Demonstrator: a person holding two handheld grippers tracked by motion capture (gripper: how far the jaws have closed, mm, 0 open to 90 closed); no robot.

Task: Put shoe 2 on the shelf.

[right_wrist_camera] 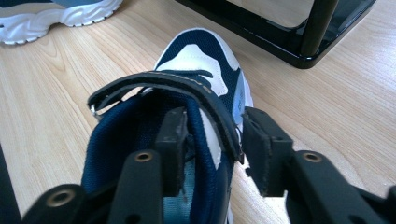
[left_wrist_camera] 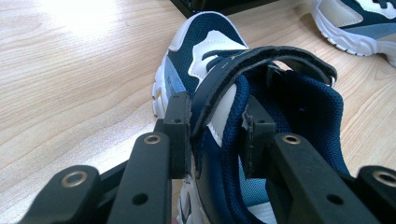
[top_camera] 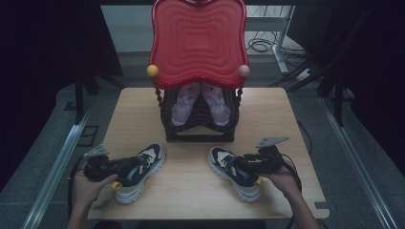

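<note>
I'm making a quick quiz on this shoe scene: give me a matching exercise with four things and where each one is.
Things:
1. pink shoes
2. yellow ball
3. left gripper
4. right gripper

Places:
A. at the sneaker on the table's right
B. inside the black rack
C. at the sneaker on the table's left
D. left corner of the red top

Pairs: 1-B, 2-D, 3-C, 4-A
</note>
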